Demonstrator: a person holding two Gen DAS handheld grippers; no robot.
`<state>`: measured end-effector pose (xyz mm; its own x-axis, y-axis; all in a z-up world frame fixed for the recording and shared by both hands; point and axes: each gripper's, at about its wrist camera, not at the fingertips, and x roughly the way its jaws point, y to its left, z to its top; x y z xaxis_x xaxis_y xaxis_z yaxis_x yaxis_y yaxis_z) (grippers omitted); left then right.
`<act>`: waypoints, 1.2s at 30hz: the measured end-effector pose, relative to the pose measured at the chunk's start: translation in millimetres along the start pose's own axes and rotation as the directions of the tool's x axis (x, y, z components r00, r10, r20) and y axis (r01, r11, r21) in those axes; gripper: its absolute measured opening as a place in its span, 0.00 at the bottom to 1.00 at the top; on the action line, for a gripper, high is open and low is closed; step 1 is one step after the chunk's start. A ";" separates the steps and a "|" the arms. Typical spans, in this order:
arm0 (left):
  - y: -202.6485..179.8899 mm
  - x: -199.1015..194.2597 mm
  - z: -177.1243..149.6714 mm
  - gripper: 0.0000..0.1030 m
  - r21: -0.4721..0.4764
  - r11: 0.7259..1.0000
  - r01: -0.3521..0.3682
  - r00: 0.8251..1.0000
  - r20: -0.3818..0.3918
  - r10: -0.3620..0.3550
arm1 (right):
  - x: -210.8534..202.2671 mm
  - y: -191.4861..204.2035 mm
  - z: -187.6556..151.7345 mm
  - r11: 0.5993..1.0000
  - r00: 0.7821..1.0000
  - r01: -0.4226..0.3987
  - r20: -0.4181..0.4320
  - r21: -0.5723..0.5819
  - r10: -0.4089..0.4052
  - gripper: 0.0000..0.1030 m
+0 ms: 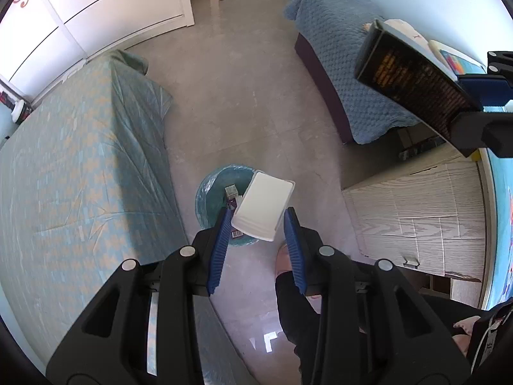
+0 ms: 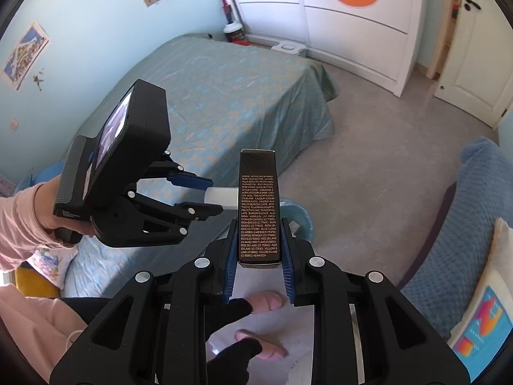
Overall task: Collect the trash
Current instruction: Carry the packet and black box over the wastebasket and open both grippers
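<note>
Left gripper (image 1: 258, 221) pinches the white plastic tray (image 1: 264, 205) above the blue-lined bin (image 1: 208, 192), right gripper (image 2: 259, 247) clamps the black carton (image 2: 259, 205) off to one side: drop either off-centre and it could hit the floor.

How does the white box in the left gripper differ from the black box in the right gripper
The white box is plain, wide and flat; the black box is dark, narrow and long, covered in small print. The white box is above the blue-lined bin; in the left wrist view the black box is off to the side, over the blue bedspread. Both are clamped between blue pads.
</note>
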<state>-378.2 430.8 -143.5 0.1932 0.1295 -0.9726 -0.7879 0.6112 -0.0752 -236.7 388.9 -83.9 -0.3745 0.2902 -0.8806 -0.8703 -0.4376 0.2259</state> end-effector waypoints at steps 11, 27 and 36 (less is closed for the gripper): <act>28.8 12.6 1.0 0.66 -0.019 0.998 -0.053 0.998 -0.015 0.053 | 20.2 5.4 34.1 1.000 1.000 -0.010 0.009 0.002 0.010 0.53; 5.5 2.1 7.4 0.78 0.049 0.996 -0.074 0.997 0.008 0.073 | -29.2 -26.6 2.4 0.986 0.994 0.089 0.057 0.142 -0.098 0.59; -48.4 -18.3 23.3 0.85 0.179 0.981 -0.075 0.996 0.071 0.063 | -69.0 -40.1 -34.9 0.963 0.980 0.136 0.111 0.234 -0.166 0.78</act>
<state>-330.0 417.0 -117.0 0.1842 0.2226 -0.9573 -0.6830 0.7294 0.0382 -164.8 356.7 -46.7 -0.2580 0.4510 -0.8544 -0.9638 -0.1822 0.1949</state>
